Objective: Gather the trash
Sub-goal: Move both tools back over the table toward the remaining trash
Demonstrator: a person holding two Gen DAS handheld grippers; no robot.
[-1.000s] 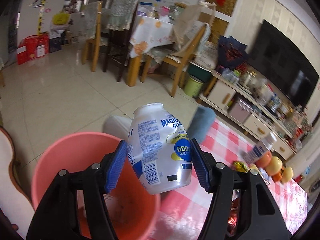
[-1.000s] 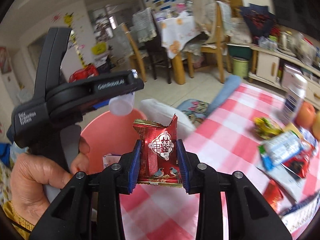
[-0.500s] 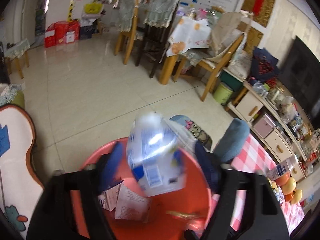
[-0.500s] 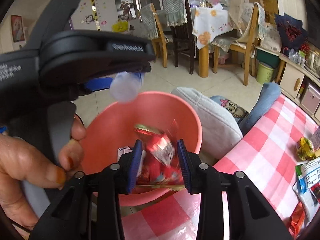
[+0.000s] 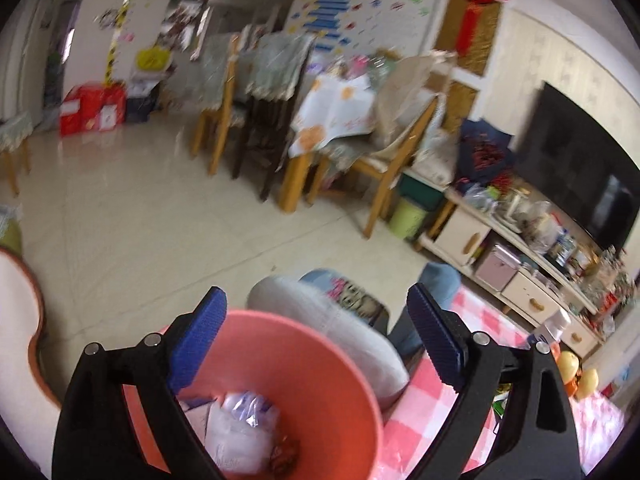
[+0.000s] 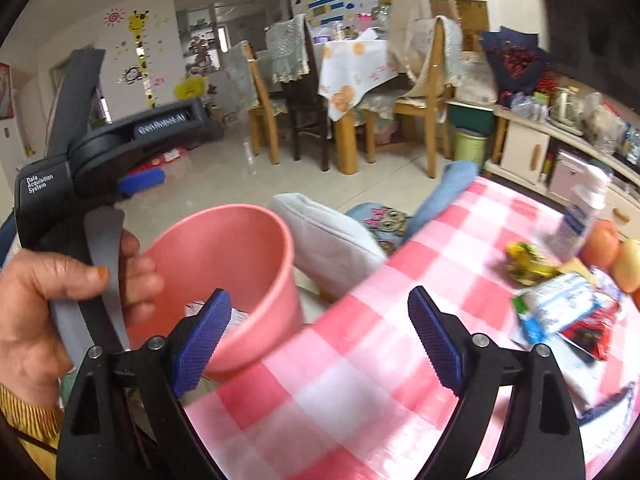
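Observation:
A pink bucket (image 5: 320, 360) stands beside the table, seen also in the right wrist view (image 6: 224, 256). Inside it lie the white plastic bottle (image 5: 240, 428), a red wrapper (image 5: 284, 454) and paper scraps. My left gripper (image 5: 316, 344) is open and empty above the bucket. My right gripper (image 6: 318, 340) is open and empty over the bucket's edge and the red-checked tablecloth (image 6: 360, 380). Wrappers and packets (image 6: 560, 312) lie on the table at the right, with a yellow wrapper (image 6: 528, 264).
A white bottle (image 6: 580, 216) and fruit (image 6: 604, 244) stand at the table's far right. A grey cushion (image 6: 328, 240) and blue cushion (image 6: 444, 192) sit beyond the bucket. Dining chairs, a table and a TV cabinet stand farther back.
My left gripper opened and the white bottle fell into the bucket. My right gripper opened and the red wrapper dropped in. Both grippers now hold nothing.

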